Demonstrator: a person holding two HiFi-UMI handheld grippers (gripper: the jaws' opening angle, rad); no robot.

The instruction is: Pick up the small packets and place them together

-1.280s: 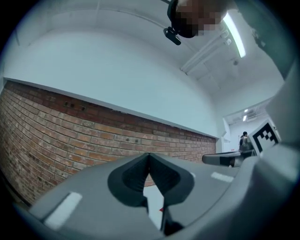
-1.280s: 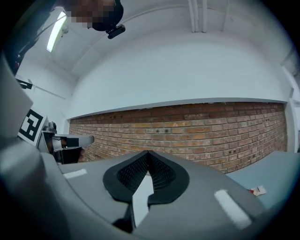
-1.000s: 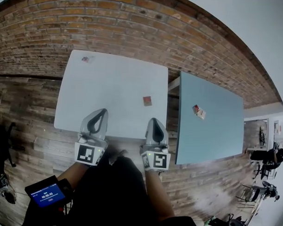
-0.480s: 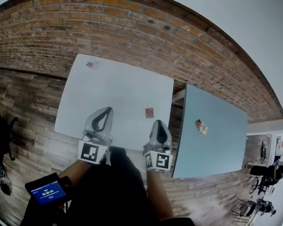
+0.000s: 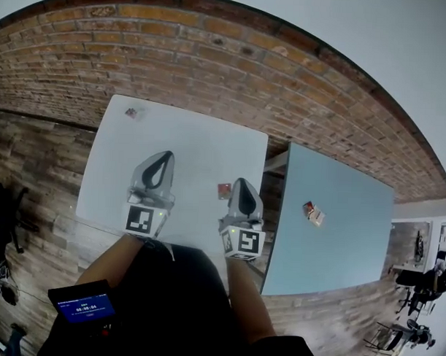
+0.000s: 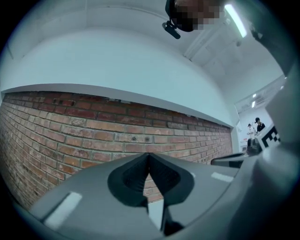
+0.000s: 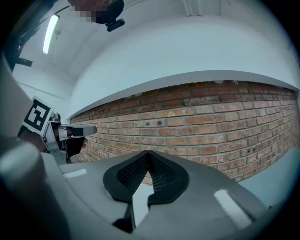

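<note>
In the head view a small red packet [image 5: 224, 190] lies on the white table [image 5: 195, 147], just left of my right gripper [image 5: 242, 187]. Another small packet [image 5: 132, 113] rests at the table's far left corner. A red and white packet pair [image 5: 312, 212] sits on the blue table [image 5: 331, 214] to the right. My left gripper [image 5: 164, 159] hovers over the white table's near half. Both grippers are shut and hold nothing. The left gripper view shows shut fingertips [image 6: 149, 157] against a brick wall, and the right gripper view shows the same [image 7: 148, 155].
A brick wall [image 5: 234, 72] runs behind both tables. A gap [image 5: 273, 164] separates the white table from the blue one. The floor is wood planks [image 5: 33, 167]. Chairs and equipment [image 5: 416, 282] stand at the far right.
Both grippers have moved forward over the white table. The right gripper now reaches beside the red packet, which lay well ahead of it before.
</note>
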